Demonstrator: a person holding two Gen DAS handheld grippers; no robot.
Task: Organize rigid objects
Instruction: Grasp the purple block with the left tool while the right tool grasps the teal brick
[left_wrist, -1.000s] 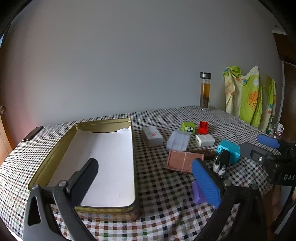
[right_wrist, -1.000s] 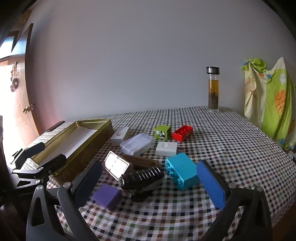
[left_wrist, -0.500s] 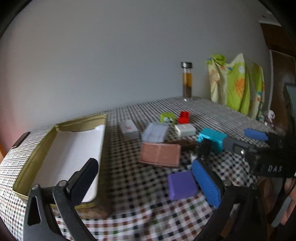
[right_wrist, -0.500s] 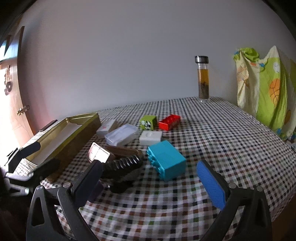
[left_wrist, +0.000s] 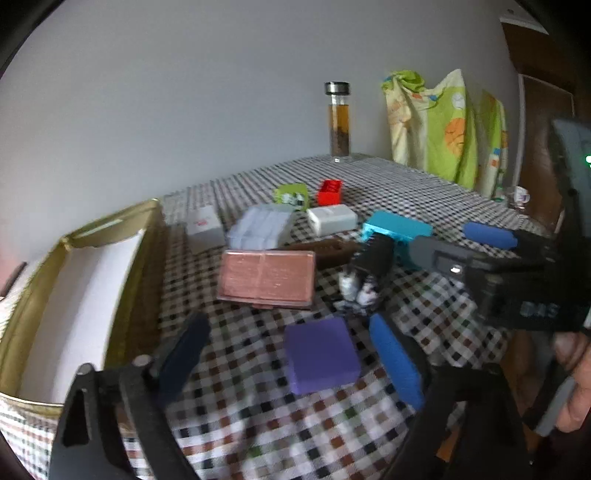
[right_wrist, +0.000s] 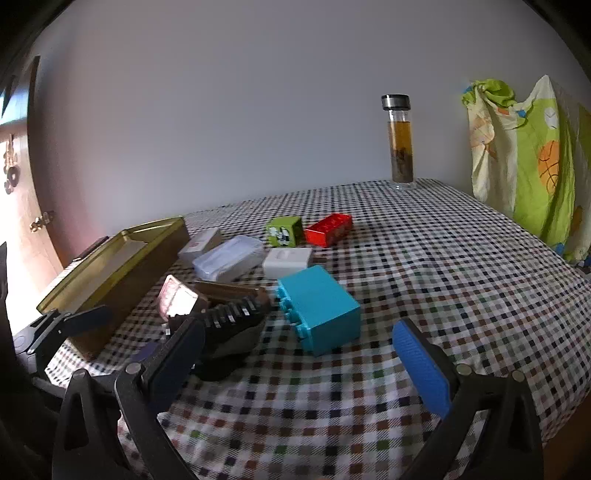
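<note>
Now left gripper closes around purple block; right gripper gapes wide.

On your tabletop the open tin lies at the left, the blocks and boxes clustered to its right. The flat case lies just beyond the square block. The bottle stands far back by the wall.
</note>
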